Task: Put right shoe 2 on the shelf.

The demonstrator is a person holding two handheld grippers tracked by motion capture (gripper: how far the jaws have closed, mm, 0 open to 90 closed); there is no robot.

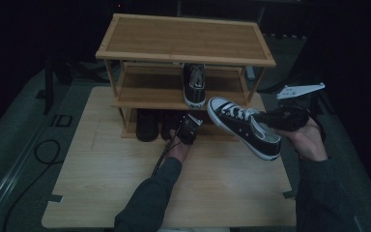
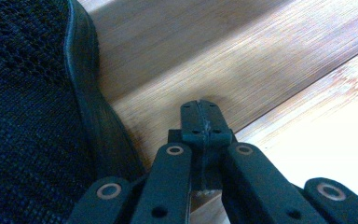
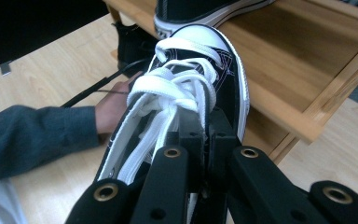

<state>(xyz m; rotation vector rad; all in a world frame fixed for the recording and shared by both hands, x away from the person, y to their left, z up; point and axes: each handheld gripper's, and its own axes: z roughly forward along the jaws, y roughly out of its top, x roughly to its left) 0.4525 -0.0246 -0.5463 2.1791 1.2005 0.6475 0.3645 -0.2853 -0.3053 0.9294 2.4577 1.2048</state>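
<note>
Pale wood table (image 1: 106, 183) bears a bamboo rack (image 1: 183, 38); surroundings seemingly dark.

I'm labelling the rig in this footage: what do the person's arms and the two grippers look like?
Both forearms wear dark grey-green long sleeves. The left gripper and right gripper have matte black jaws on black linkage arms with brass-coloured rivet rings. A black cable trails from the left one. A pale grey three-cornered plate tops the right one.
</note>
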